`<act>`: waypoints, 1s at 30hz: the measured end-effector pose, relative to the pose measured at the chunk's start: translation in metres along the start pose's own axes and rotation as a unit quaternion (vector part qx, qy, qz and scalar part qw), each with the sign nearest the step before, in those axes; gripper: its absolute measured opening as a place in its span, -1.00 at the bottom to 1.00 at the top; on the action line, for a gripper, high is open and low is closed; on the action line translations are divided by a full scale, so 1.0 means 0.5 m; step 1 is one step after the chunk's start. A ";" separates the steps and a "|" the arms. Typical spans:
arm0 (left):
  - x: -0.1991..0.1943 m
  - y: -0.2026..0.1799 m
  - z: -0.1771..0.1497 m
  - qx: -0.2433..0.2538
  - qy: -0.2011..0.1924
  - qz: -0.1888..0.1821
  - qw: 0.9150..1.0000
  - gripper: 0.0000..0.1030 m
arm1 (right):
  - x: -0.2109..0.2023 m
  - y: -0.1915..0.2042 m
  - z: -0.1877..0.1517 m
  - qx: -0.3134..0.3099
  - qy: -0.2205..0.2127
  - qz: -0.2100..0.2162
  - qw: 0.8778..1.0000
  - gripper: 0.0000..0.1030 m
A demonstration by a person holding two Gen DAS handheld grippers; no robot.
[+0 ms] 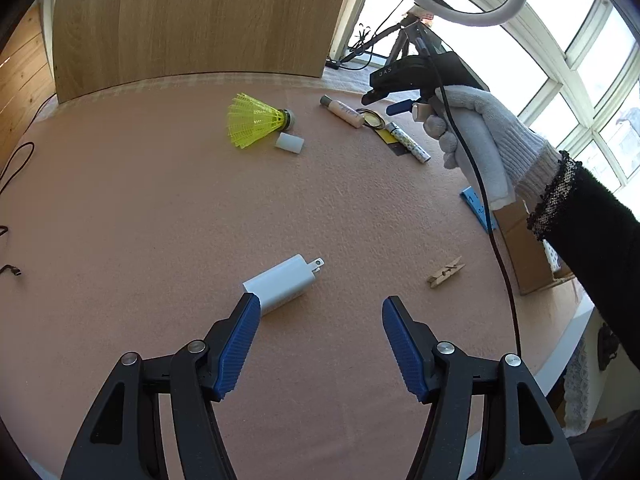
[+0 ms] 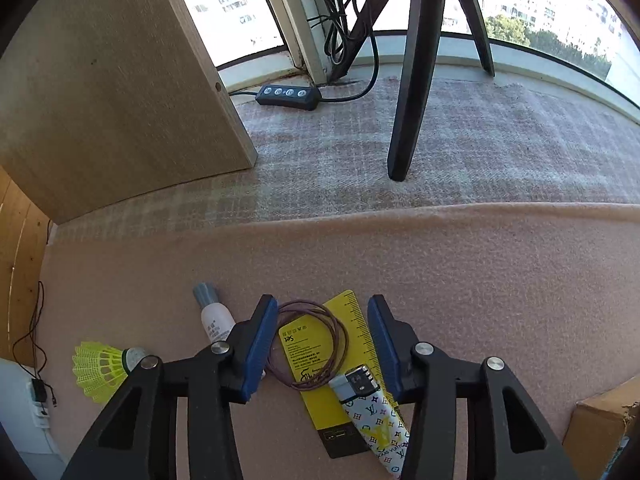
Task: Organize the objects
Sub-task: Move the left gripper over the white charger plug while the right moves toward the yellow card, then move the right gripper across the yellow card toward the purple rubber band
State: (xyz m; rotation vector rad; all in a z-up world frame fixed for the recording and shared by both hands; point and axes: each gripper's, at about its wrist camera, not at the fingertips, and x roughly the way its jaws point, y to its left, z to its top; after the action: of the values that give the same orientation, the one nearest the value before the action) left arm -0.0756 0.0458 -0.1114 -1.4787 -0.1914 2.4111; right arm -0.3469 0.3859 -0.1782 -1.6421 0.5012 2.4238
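My left gripper (image 1: pixel 316 312) is open and empty above the pink felt mat (image 1: pixel 160 200), with a white plug charger (image 1: pixel 282 282) lying just past its left finger. My right gripper (image 2: pixel 323 320) is open and empty, hovering over a yellow ruler card (image 2: pixel 316 356), a brown hair-tie loop (image 2: pixel 308 344) and a patterned lighter (image 2: pixel 376 420). In the left wrist view the right gripper (image 1: pixel 390 102) shows at the far right, held by a gloved hand. A yellow shuttlecock (image 1: pixel 256 120), a white cap (image 1: pixel 289 144) and a small tube (image 1: pixel 344 112) lie at the far side.
A wooden clothespin (image 1: pixel 446 272) and a blue ruler (image 1: pixel 478 208) lie at the right, by a cardboard box (image 1: pixel 528 248). A wooden panel (image 1: pixel 192 20) stands behind the mat. Tripod legs (image 2: pixel 412 80) and a cable remote (image 2: pixel 288 96) sit beyond the mat's edge.
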 end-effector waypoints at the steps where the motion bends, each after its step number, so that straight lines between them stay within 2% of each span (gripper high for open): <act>1: 0.001 0.006 -0.002 -0.003 0.001 0.001 1.000 0.30 | 0.006 0.001 0.005 0.002 -0.001 -0.006 1.000 -0.24; 6: 0.006 0.019 -0.004 -0.011 0.002 0.002 1.000 0.30 | 0.030 0.010 0.028 -0.008 0.006 -0.030 1.000 -0.25; 12: 0.002 0.012 0.002 -0.009 -0.001 -0.010 1.000 0.30 | 0.039 0.044 0.015 -0.074 0.038 -0.078 0.993 -0.26; 17: 0.001 -0.006 0.018 0.001 -0.007 -0.019 1.000 0.30 | 0.021 0.036 -0.032 -0.097 0.068 -0.060 0.991 -0.26; 21: -0.002 -0.023 0.023 0.011 -0.007 -0.026 1.000 0.30 | -0.009 0.023 -0.101 -0.112 0.079 -0.039 0.990 -0.26; 25: 0.007 -0.045 0.028 0.027 -0.002 -0.032 0.999 0.30 | -0.049 -0.006 -0.182 -0.092 0.076 0.002 0.993 -0.26; 30: 0.014 -0.081 0.030 0.050 0.003 -0.045 0.998 0.30 | -0.093 -0.022 -0.284 -0.083 0.066 0.025 0.994 -0.26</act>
State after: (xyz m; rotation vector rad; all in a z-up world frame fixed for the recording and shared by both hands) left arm -0.0842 0.0870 -0.0996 -1.4028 -0.1307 2.3103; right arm -0.2026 0.3461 -0.1848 -1.8891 0.3716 2.4637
